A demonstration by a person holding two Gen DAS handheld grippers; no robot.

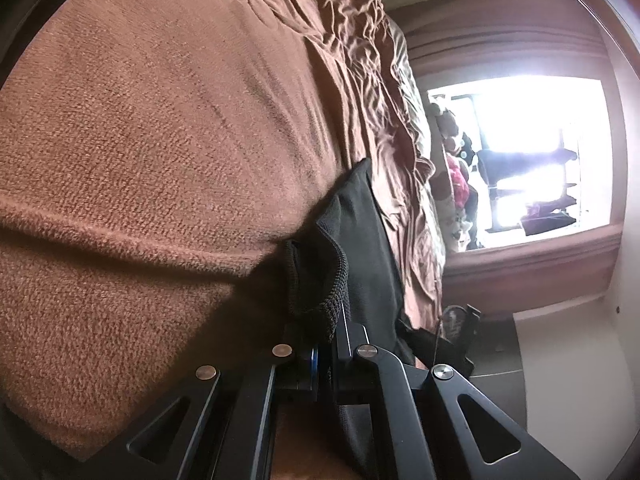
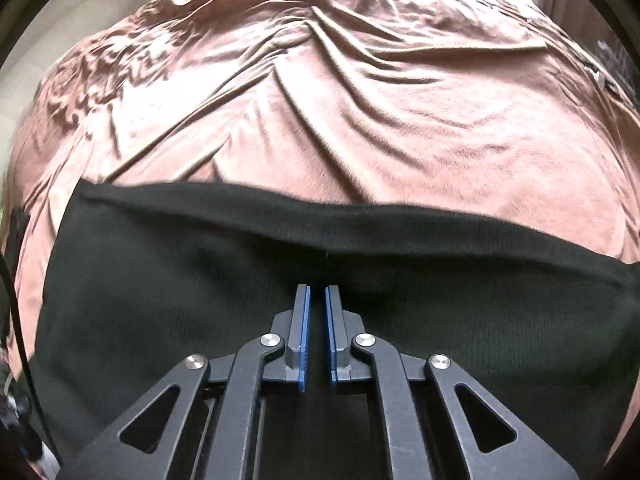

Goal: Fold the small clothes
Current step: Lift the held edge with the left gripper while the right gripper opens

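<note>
A black knitted garment (image 2: 280, 320) lies spread on a bed covered by a rumpled pinkish-brown sheet (image 2: 340, 100), its far hem running straight across the right wrist view. The left hand-held gripper (image 1: 324, 344) has its jaws clamped on a bunched corner of this black knit, with a brown textured cloth (image 1: 140, 160) filling the view just beside it. The right hand-held gripper (image 2: 317, 292) hovers low over the middle of the garment, pointing steeply down; a narrow slit shows between its blue pads (image 2: 306, 332), and no fabric appears pinched there, so it seems to hold nothing.

Judging from this, the work is at the start of a fold: one corner is secured, the second hold is not yet made. The next move calls for the right hand-held gripper to reach an edge or corner, open, and catch a single layer, so both hands can carry the fabric over evenly without dragging the sheet along.
</note>
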